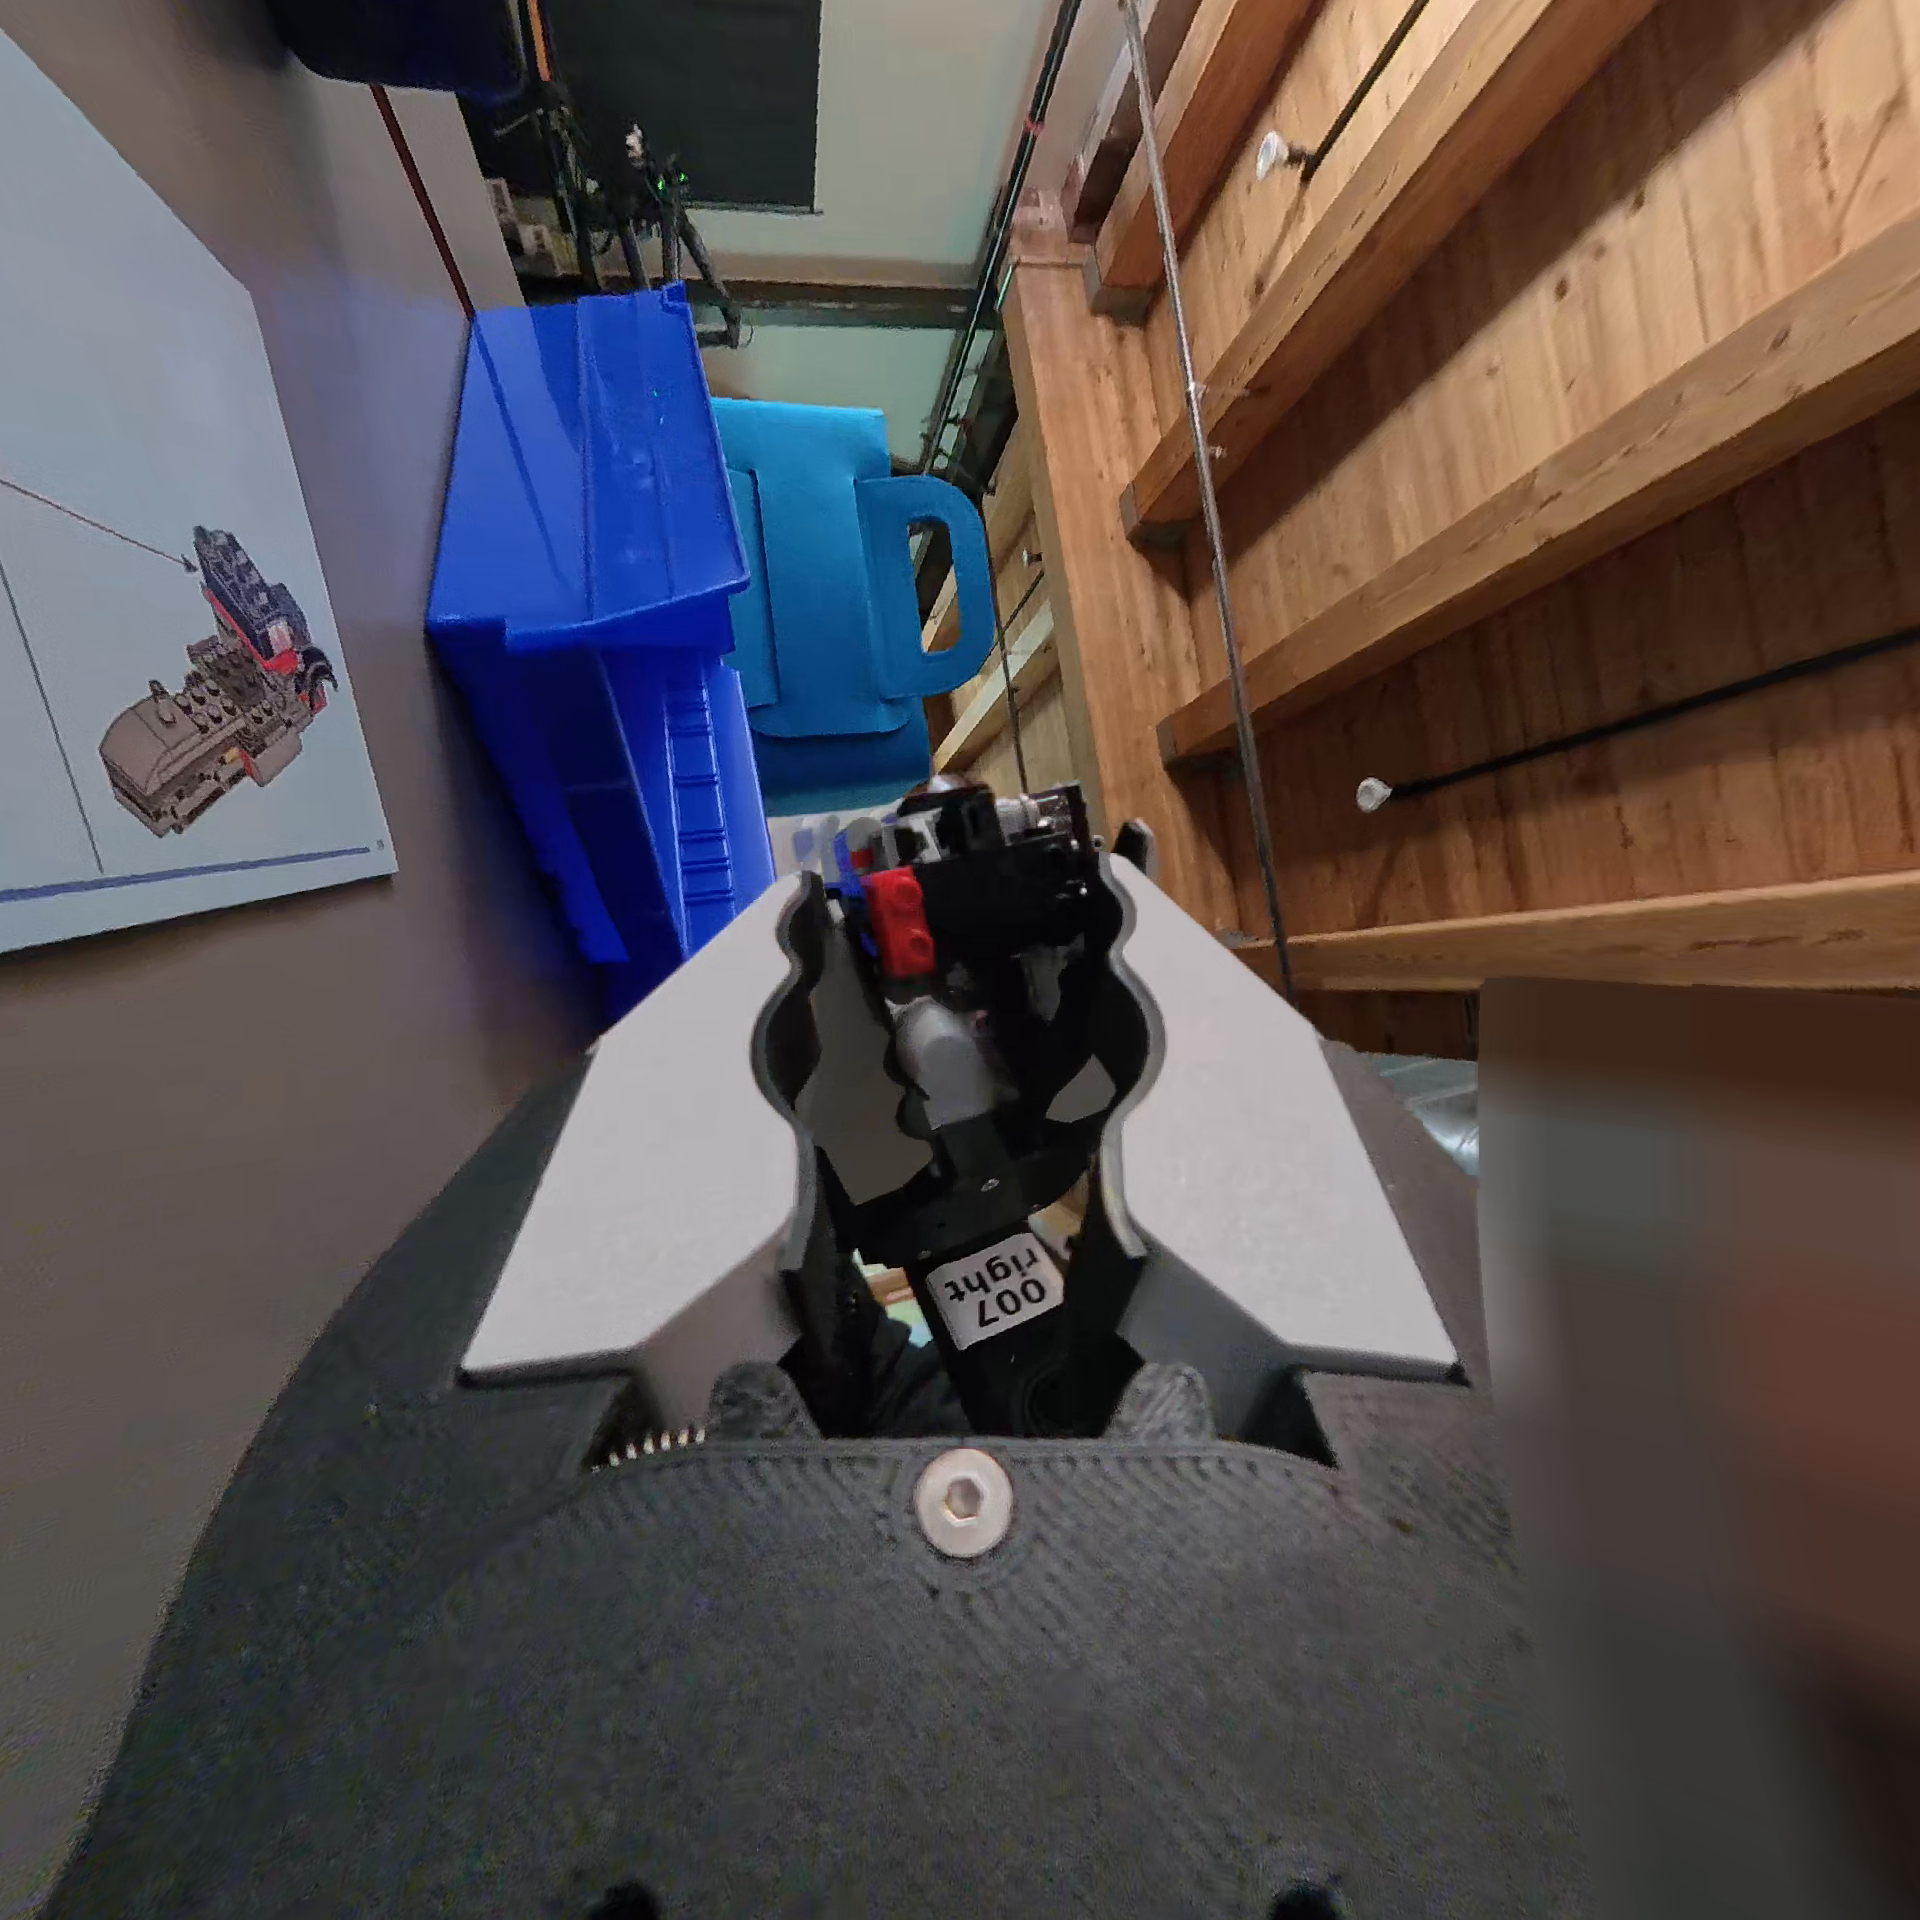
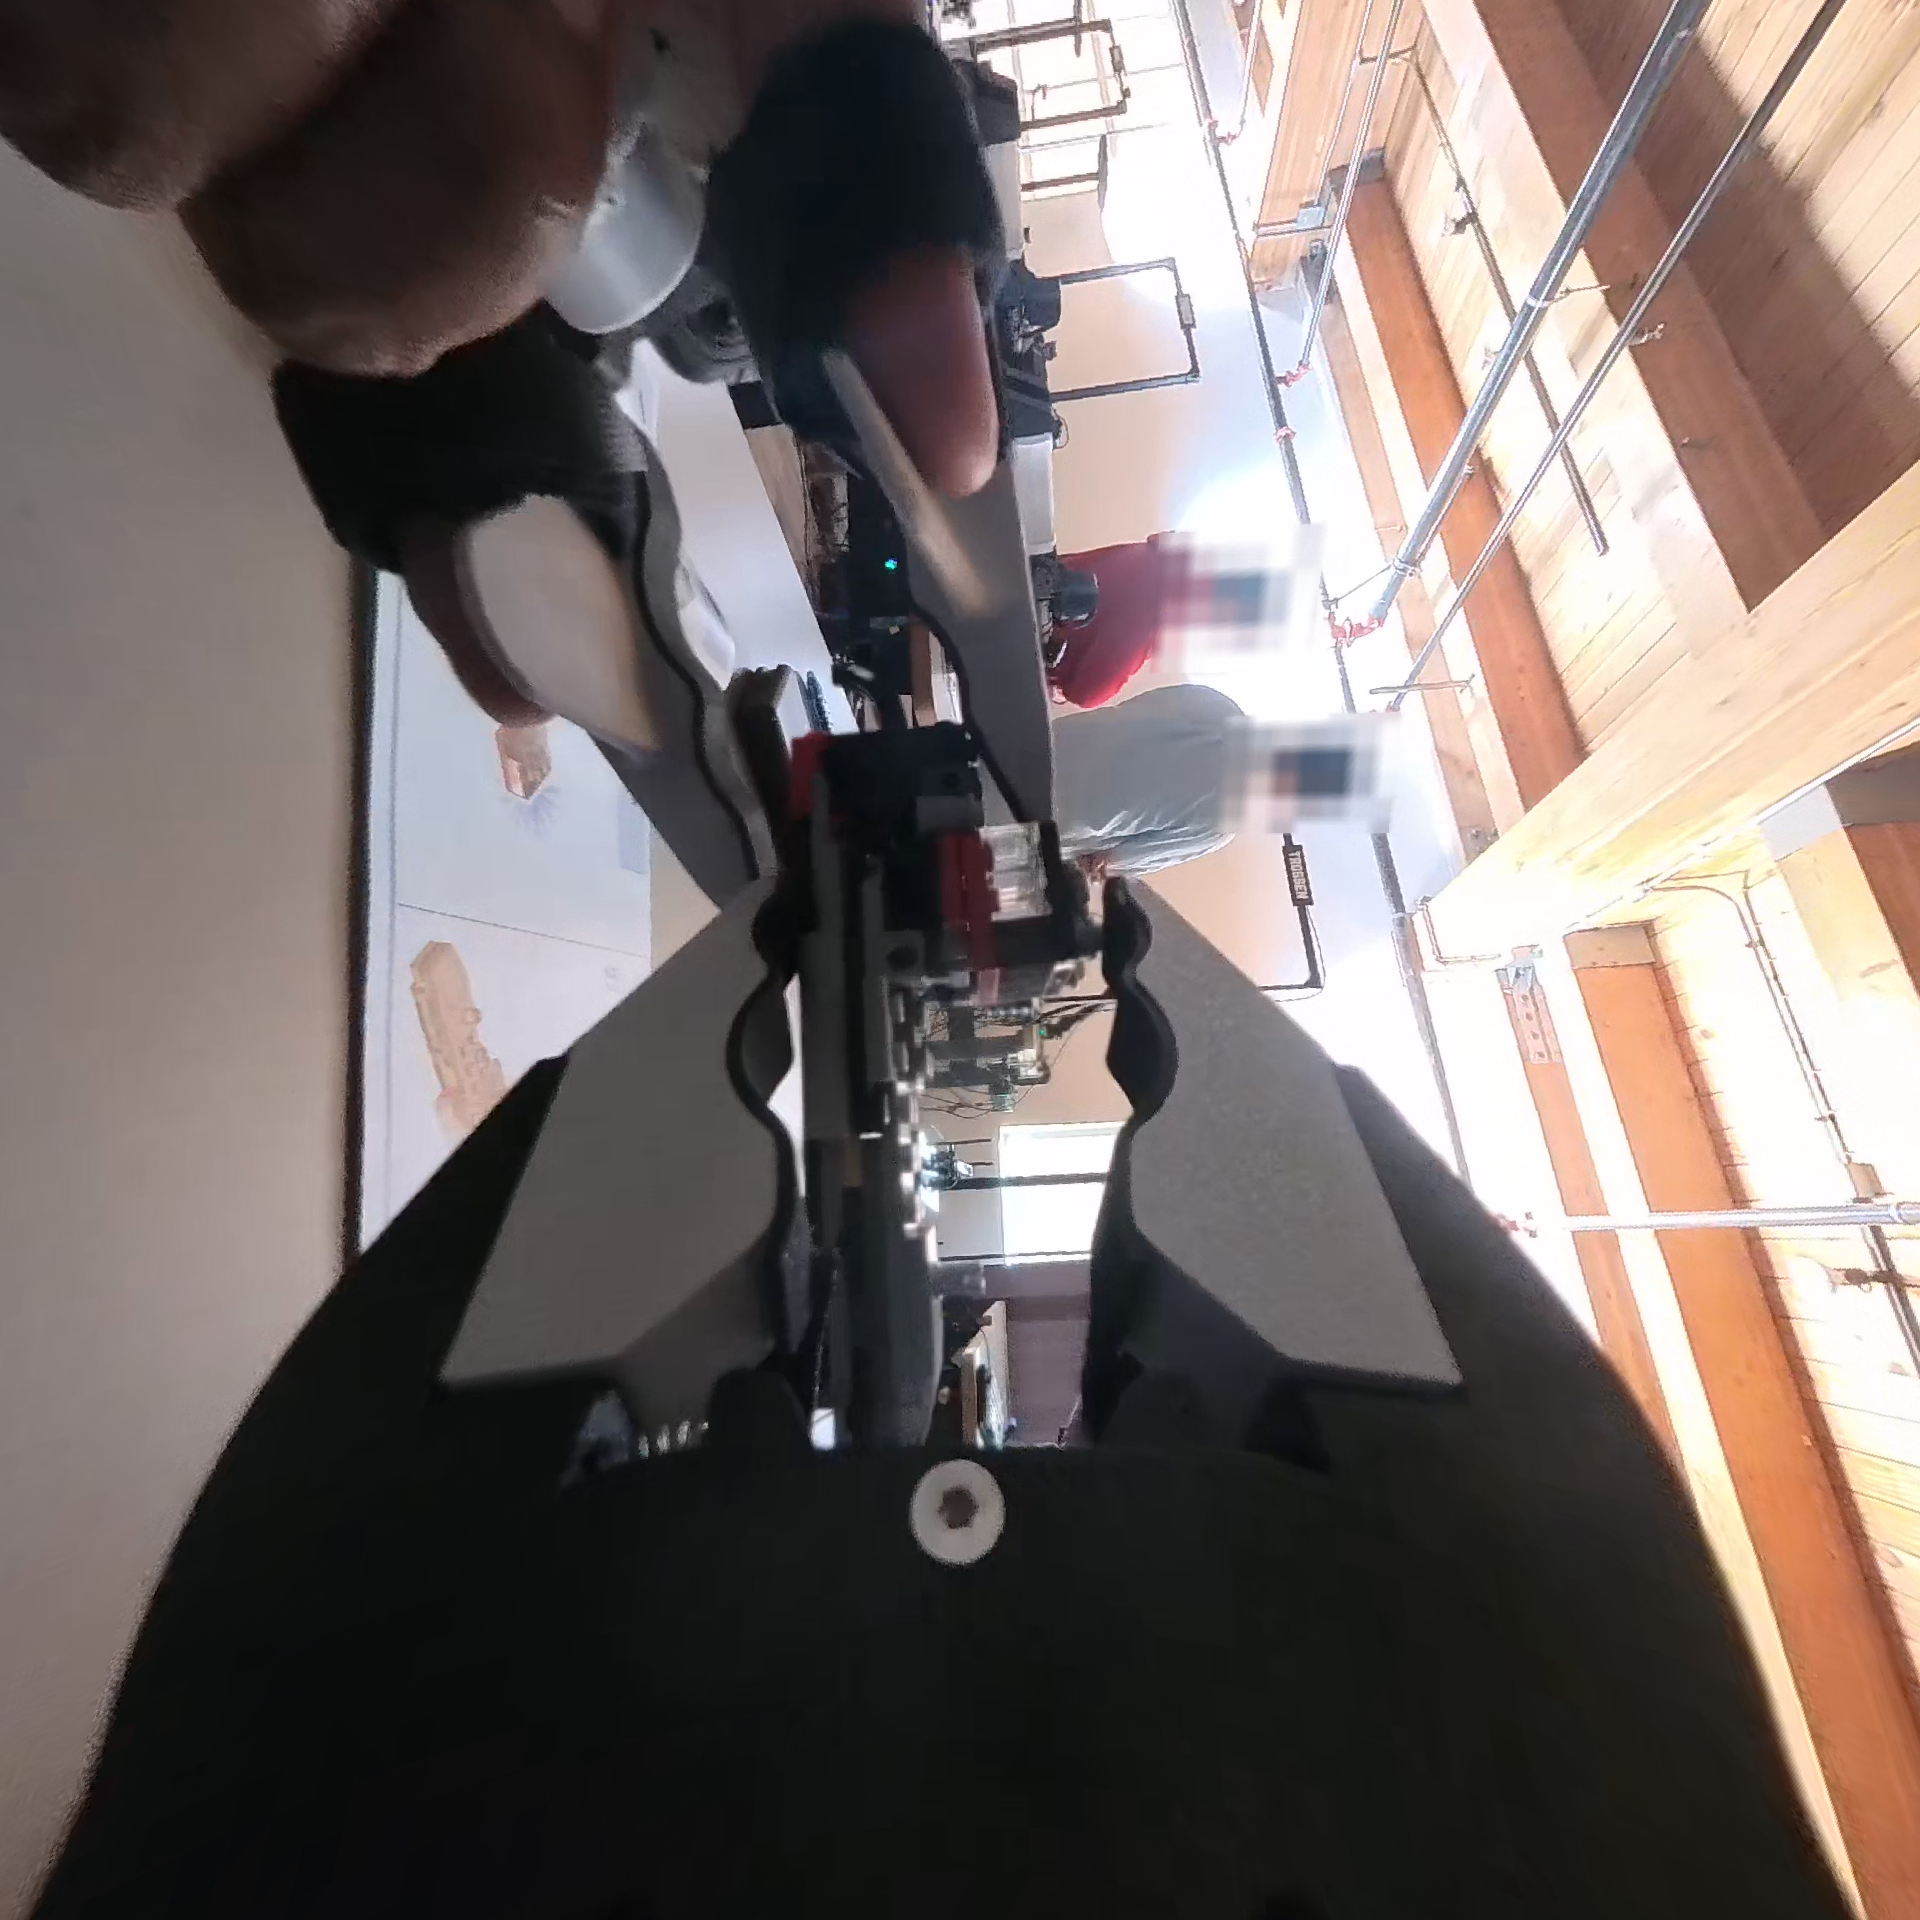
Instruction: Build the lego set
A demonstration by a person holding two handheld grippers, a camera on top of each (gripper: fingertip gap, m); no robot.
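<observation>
The partly built lego model (image 1: 977, 894), black with red and grey pieces, is held aloft between both grippers. The left gripper (image 1: 961, 883) fingers pinch it; the right gripper (image 2: 940, 914) fingers also clamp it. Judging against the instruction sheet (image 1: 156, 582) on the left, much remains unbuilt.
</observation>
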